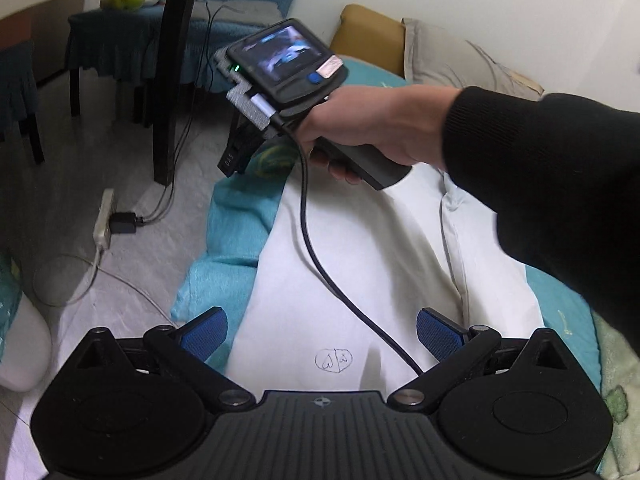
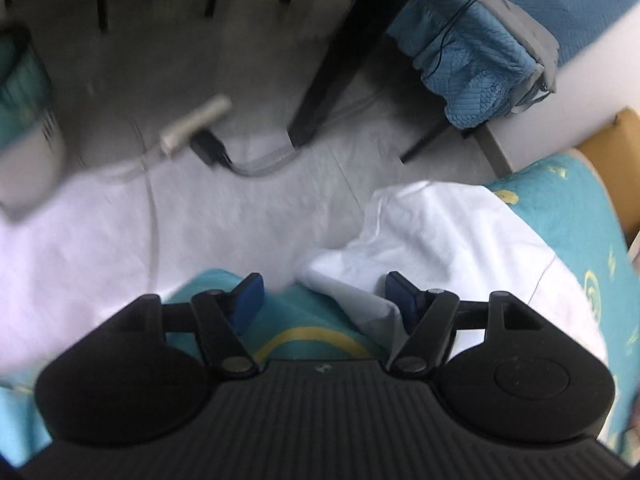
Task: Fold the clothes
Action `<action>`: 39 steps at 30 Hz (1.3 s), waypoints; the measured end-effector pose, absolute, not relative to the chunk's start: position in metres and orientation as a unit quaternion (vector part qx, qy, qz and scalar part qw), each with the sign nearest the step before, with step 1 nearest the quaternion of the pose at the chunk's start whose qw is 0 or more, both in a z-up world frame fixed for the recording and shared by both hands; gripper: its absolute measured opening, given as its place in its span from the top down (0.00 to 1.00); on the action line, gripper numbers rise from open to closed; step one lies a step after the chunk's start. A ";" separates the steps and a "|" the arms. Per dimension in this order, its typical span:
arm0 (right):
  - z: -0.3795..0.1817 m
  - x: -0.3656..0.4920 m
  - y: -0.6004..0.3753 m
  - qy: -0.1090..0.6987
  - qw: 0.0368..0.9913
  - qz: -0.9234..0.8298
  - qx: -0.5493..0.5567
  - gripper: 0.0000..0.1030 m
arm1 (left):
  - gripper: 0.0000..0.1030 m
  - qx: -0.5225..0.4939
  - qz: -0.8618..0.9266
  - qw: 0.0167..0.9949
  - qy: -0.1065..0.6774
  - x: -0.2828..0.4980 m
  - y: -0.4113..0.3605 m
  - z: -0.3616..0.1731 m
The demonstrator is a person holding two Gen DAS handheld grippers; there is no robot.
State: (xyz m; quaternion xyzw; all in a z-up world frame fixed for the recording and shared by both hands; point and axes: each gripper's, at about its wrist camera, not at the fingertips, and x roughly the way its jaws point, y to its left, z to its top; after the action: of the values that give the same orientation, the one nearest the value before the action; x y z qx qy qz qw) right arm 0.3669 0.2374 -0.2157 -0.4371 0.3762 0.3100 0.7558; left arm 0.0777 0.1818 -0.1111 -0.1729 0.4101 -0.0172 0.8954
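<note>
While the white cotton garment (image 1: 360,264) lies spread on the turquoise patterned bedspread (image 1: 236,216), no fold is judged begun. The left gripper (image 1: 320,338) and right gripper (image 2: 322,300) are held wide open and empty. The corner hanging over the bed edge should be gripped next; open floor lies beyond.

Left wrist: looks down, close over the white garment (image 1: 360,264).
Right wrist: looks down past the bed edge to the floor (image 2: 200,208).
Shared: garment, power strip (image 1: 103,216).

Matt white cloth garment (image 1: 340,272) on rough teal blanket (image 2: 568,216) (towel-like); grey floor (image 2: 224,208) smooth.
</note>
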 end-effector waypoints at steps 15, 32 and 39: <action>-0.129 0.388 0.174 0.316 0.889 0.222 -0.244 0.96 | 0.01 -0.179 0.013 0.901 0.396 0.078 0.180 -0.111; -0.128 0.332 -0.147 0.245 0.957 -0.054 0.146 0.96 | 0.01 -0.132 -0.009 0.924 0.359 0.078 0.150 -0.101; -0.171 0.308 -0.202 0.290 0.933 -0.042 0.209 0.92 | 0.01 -0.082 -0.013 0.929 0.361 0.088 0.127 -0.105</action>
State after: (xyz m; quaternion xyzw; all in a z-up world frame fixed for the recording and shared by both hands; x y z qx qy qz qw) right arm 0.3079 -0.2016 -0.1714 0.2088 0.2900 -0.0424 0.9330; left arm 0.0875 0.1271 -0.1049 -0.0821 0.3610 -0.0133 0.9288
